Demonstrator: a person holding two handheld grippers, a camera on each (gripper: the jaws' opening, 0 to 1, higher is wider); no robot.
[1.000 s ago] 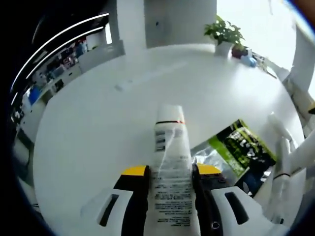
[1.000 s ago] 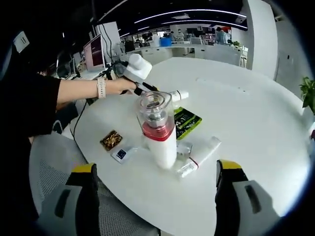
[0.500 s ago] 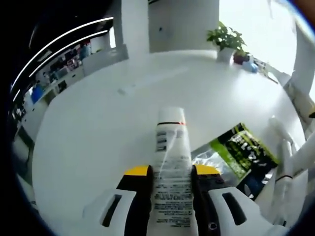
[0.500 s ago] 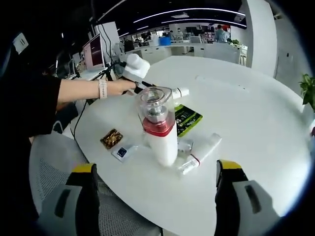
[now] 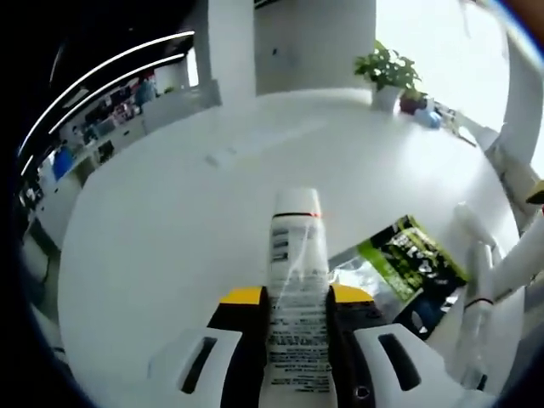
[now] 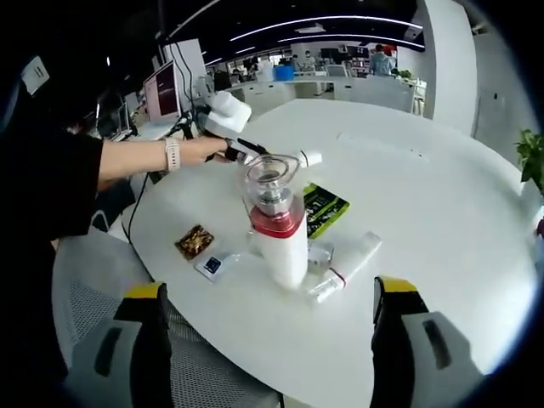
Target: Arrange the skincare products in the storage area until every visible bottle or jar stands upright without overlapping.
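My left gripper (image 5: 295, 297) is shut on a white printed tube (image 5: 296, 246) that points forward over the round white table (image 5: 170, 221). In the right gripper view a hand holds that gripper (image 6: 225, 115) above the table's far side, with the tube (image 6: 293, 159) level in it. A tall white bottle (image 6: 276, 229) with a red band and clear cap stands upright. A second white tube (image 6: 348, 265) lies flat beside it, also seen as the lying tube (image 5: 476, 289). My right gripper (image 6: 268, 293) hangs open near the table's front edge, holding nothing.
A green sachet (image 6: 323, 206) (image 5: 408, 259) and a clear foil packet (image 5: 357, 276) lie behind the bottle. A brown packet (image 6: 194, 241) and a small white sachet (image 6: 211, 265) lie to its left. A mesh chair (image 6: 93, 289) stands at the table edge. A potted plant (image 5: 387, 64) sits far off.
The left gripper has drifted slightly with the tube still held level in it. The right gripper stays open; its view has barely shifted.
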